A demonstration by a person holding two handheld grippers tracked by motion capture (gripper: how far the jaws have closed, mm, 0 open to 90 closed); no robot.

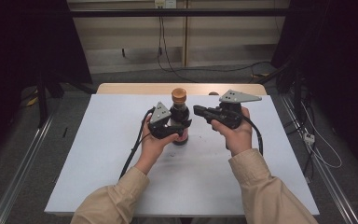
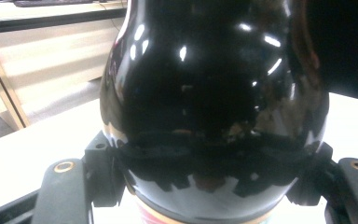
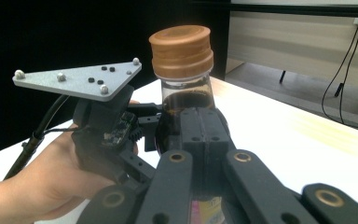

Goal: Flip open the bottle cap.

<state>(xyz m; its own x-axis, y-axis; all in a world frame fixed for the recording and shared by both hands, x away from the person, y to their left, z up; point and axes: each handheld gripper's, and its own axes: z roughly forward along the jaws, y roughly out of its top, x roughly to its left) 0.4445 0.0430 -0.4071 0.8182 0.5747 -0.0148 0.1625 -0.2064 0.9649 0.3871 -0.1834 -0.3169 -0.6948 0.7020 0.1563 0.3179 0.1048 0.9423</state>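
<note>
Standing upright on the white table, the dark bottle points its brown cap straight up. It is pinched around its round belly by the left gripper, likely so it cannot turn or tip. The right gripper is held just beside it, jaws pressed together (maybe for the cap).

The bottle in my left gripper is dark and super glossy, glass I'd say, with highlights all over it. Its cap looks like turned wood, matt brown. My right gripper has matt black plastic jaws with brass-looking inserts. The top plate is dull grey metal. The table is smooth matt white, maybe laminate, hard to tell.
</note>
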